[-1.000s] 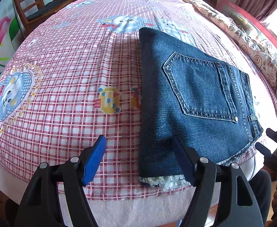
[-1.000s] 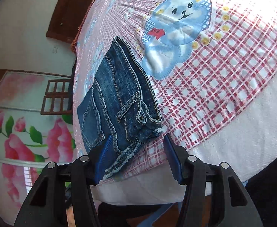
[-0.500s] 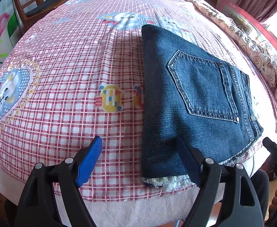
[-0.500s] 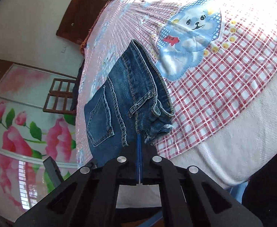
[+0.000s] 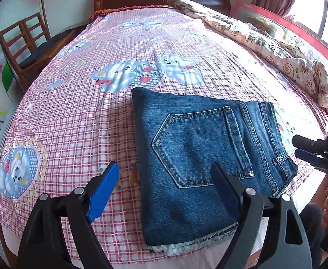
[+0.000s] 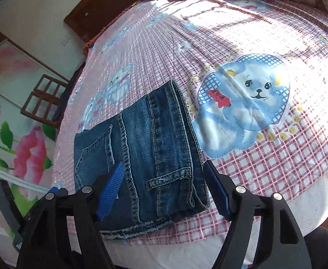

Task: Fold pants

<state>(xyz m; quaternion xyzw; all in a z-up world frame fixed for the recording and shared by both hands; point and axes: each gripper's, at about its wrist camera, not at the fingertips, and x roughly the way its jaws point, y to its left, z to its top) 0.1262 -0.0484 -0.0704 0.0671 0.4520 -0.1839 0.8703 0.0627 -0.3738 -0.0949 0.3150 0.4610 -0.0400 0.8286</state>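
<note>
Lying folded into a compact rectangle, the jeans (image 5: pixel 200 157) rest near the foot edge of the bed (image 5: pixel 78 116), back pocket up and frayed hem toward the camera at about 6 o'clock in the left wrist view. The left gripper (image 5: pixel 166 190) hangs above them with its jaws spread wide and nothing pinched; the blue pad at 7 o'clock is over the checked sheet and the other over the denim, neither pressing on it. A second ago those jaws sat lower and closer to the hem, and they have just been opening further. The right gripper (image 6: pixel 164 188) shows the bigger change: half a second ago its jaws were snapped fully together, clear of the cloth, and they have just been opening again, now straddling the waistband end of the jeans (image 6: pixel 141 157) from above without gripping. Both views take in more of the bed than before, so both hands appear to have lifted away. In the left wrist view the right gripper (image 5: pixel 307 150) pokes in at 3 o'clock, beside the belt loop. Judged from this, the folding looks finished and the bundle released; any remaining work would be squaring the slightly bulging waistband edge.
</note>
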